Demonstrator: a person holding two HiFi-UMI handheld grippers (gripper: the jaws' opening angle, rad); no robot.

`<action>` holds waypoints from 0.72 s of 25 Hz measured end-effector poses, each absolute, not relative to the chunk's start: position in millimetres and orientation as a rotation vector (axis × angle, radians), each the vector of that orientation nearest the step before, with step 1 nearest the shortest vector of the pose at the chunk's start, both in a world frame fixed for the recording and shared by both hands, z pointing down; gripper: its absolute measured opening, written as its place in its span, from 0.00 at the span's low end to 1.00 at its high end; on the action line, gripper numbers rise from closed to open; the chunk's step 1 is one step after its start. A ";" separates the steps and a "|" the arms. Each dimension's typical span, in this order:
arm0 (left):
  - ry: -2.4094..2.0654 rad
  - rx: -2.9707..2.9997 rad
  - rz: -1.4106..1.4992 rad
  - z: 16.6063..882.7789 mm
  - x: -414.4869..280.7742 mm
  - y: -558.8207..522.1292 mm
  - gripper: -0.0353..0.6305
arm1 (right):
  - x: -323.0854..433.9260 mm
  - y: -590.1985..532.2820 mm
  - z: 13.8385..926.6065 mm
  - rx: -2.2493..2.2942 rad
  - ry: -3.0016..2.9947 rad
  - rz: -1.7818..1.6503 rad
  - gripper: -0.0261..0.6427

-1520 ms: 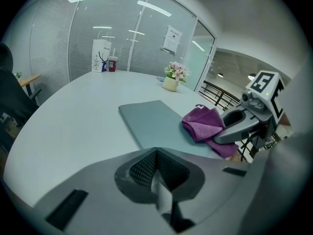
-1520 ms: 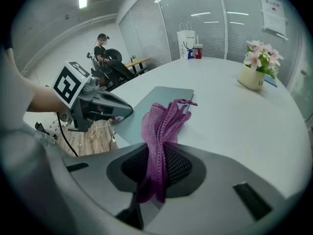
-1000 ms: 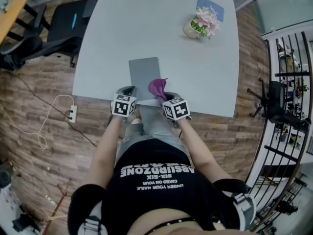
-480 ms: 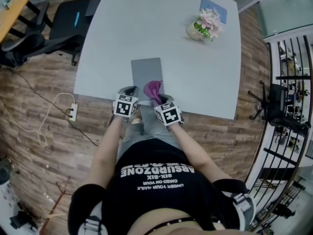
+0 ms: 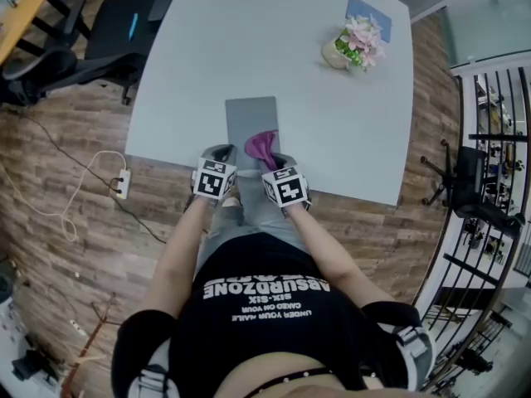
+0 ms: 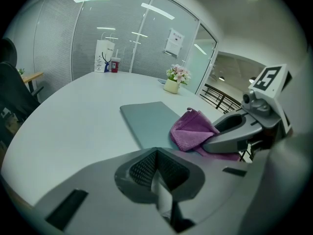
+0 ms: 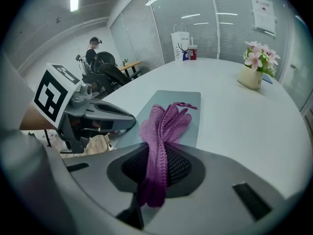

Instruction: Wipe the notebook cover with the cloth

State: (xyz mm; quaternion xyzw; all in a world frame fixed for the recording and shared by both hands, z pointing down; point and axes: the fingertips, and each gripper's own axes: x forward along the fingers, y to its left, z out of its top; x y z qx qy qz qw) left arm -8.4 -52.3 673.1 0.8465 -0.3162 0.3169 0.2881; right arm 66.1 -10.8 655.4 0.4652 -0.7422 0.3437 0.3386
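Observation:
A grey notebook [image 5: 251, 121] lies flat near the front edge of the white table [image 5: 191, 73]. My right gripper [image 5: 278, 168] is shut on a purple cloth [image 5: 262, 145], whose free end rests on the notebook's near right corner. In the right gripper view the cloth [image 7: 164, 124] runs out of the closed jaws [image 7: 159, 153] onto the notebook [image 7: 188, 102]. My left gripper [image 5: 217, 160] is at the table edge just left of the notebook, shut with nothing in it [image 6: 156, 153]. From the left gripper view, the cloth [image 6: 193, 131] sits on the notebook [image 6: 146, 119].
A pot of pink flowers [image 5: 353, 46] and a blue pad [image 5: 369, 11] stand at the table's far right. Black office chairs [image 5: 99, 40] are to the left, a power strip with cable [image 5: 122, 185] lies on the wood floor, and a black railing [image 5: 489, 139] runs along the right.
My right gripper has moved left with the cloth, bringing it from the notebook's right edge onto its near right corner. The left gripper has stayed put.

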 end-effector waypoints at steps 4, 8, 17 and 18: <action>-0.834 2.263 0.850 675.2 -11.3 -52.0 0.08 | 63.9 -18.1 656.8 1.240 -1.920 0.883 0.16; -0.807 2.257 0.842 676.1 -11.7 -50.6 0.08 | 63.4 -28.9 655.8 1.243 -1.928 0.876 0.16; -0.759 2.259 0.862 672.7 -9.0 -52.9 0.08 | 64.7 -74.4 654.7 1.253 -1.954 0.850 0.16; -0.755 2.259 0.865 673.2 -8.7 -53.3 0.08 | 65.3 -78.7 654.9 1.254 -1.953 0.852 0.16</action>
